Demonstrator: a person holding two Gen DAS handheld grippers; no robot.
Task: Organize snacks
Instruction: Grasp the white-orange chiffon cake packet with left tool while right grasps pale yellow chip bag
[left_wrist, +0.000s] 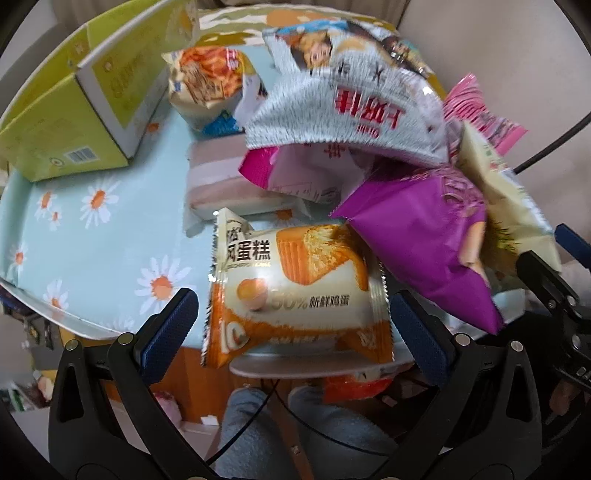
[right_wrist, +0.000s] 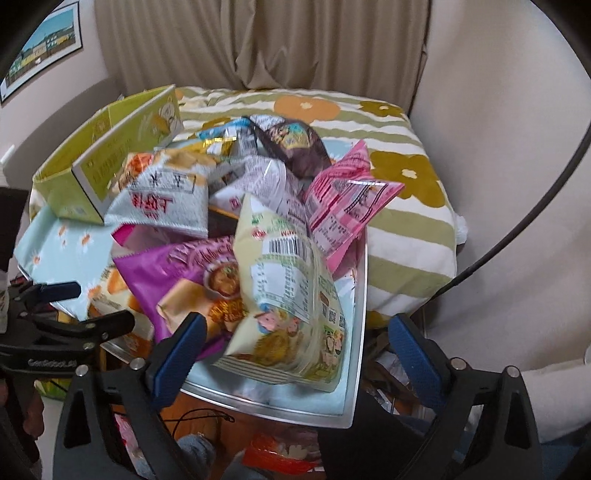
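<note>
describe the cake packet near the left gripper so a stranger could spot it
Start at the daisy-print table and go to its near edge, in front of the snack pile. The cake packet lies there between the open left gripper fingers, the only orange and white one, picturing a sponge cake slice.

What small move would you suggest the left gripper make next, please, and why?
Probably ease forward and close on the cake packet. The left gripper is open with that packet lying between its fingers at the near edge of the table, and the green box stands open behind.
</note>
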